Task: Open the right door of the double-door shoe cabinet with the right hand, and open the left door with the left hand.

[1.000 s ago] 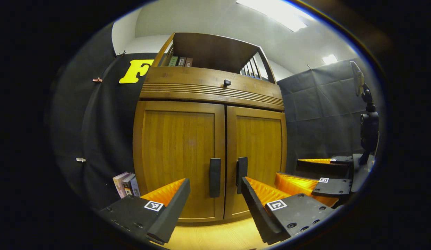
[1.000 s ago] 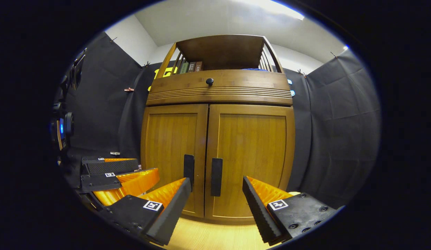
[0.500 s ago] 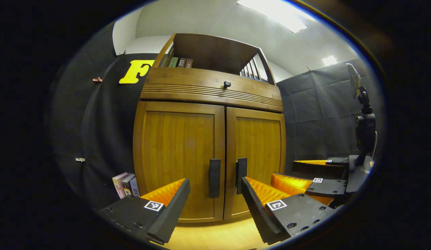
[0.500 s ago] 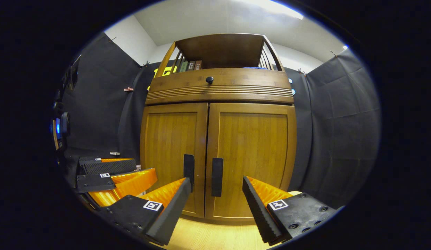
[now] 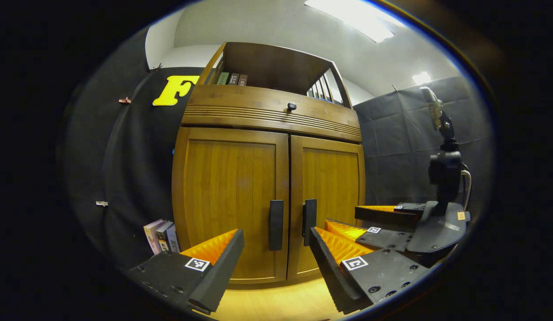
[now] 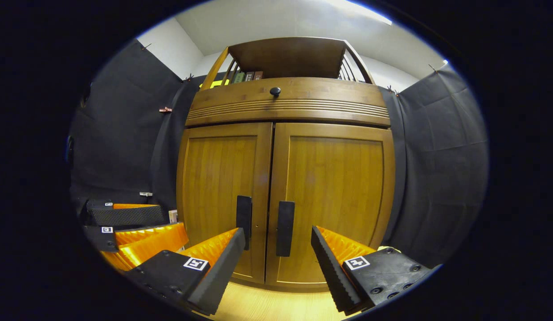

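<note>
Both doors of the shoe cabinet [image 6: 285,178] closed; right hand-held gripper [image 6: 278,243] and left hand-held gripper [image 5: 276,243] spread, short of right handle [image 6: 285,228] and left handle [image 5: 276,225]; adjacent handles risk mis-grasp.

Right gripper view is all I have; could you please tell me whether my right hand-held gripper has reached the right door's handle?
Observer: Not yet. In the left gripper view, the right hand-held gripper is open and stops short of the right door handle, with a gap between them.
Operator: Thank you. Is anything mounted on top of it?
Observer: Yes, a dark upright post rises from its body.
</note>
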Demonstrator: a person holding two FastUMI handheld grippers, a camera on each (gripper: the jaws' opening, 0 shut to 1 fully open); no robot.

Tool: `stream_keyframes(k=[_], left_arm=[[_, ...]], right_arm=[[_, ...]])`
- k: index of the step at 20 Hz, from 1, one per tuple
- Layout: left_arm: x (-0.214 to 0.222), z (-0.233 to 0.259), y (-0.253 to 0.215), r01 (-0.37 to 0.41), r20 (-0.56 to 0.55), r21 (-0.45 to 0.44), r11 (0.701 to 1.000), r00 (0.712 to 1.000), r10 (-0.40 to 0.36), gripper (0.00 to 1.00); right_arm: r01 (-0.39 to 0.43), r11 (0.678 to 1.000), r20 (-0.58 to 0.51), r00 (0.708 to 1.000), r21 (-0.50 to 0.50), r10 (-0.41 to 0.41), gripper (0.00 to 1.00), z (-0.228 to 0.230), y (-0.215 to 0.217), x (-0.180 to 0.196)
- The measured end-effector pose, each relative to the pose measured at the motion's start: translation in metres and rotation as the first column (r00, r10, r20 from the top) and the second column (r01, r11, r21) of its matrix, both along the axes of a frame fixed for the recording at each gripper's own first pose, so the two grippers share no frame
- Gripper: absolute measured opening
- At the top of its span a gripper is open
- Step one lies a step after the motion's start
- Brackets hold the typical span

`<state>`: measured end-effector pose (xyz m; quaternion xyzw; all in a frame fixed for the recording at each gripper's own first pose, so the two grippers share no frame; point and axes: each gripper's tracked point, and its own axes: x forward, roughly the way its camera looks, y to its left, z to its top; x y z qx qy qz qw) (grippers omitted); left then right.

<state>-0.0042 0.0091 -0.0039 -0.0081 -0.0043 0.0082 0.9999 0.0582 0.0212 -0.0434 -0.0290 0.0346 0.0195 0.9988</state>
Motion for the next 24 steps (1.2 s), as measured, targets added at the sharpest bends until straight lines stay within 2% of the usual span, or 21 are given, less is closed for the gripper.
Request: stream_keyframes(k=[4, 9, 12, 17, 21, 23, 24], left_arm=[[0.002, -0.005, -0.001, 0.007, -0.018, -0.016, 1.0, 1.0, -0.007, 0.92], [0.0, -0.006, 0.004, -0.025, -0.007, 0.015, 1.0, 1.0, 0.025, 0.92], [-0.001, -0.004, 0.006, -0.028, -0.002, 0.017, 0.999, 1.0, 0.028, 0.92], [-0.01, -0.003, 0.022, -0.062, 0.007, 0.019, 0.998, 0.998, 0.061, 0.92], [-0.011, -0.009, 0.034, -0.098, 0.001, 0.058, 0.993, 0.995, 0.098, 0.91], [-0.013, -0.014, 0.034, -0.093, -0.007, 0.062, 0.994, 0.996, 0.093, 0.92], [-0.015, -0.014, 0.036, -0.092, -0.008, 0.059, 0.994, 0.996, 0.092, 0.92]], right_arm=[[0.012, 1.0, 0.006, 1.0, 0.001, -0.012, 0.95, -0.004, -0.002, 0.023], [0.031, 0.999, 0.015, 0.999, -0.038, -0.03, 0.92, -0.021, -0.007, 0.055], [0.053, 0.998, -0.018, 0.998, -0.026, -0.054, 0.91, -0.039, -0.013, 0.073], [0.1, 0.993, -0.015, 0.995, -0.055, -0.101, 0.91, -0.056, -0.021, 0.1], [0.11, 0.992, -0.021, 0.994, -0.064, -0.111, 0.91, -0.068, -0.018, 0.112], [0.122, 0.99, -0.02, 0.992, -0.068, -0.124, 0.83, -0.071, -0.021, 0.117], [0.121, 0.99, -0.02, 0.992, -0.068, -0.123, 0.83, -0.072, -0.021, 0.12]])
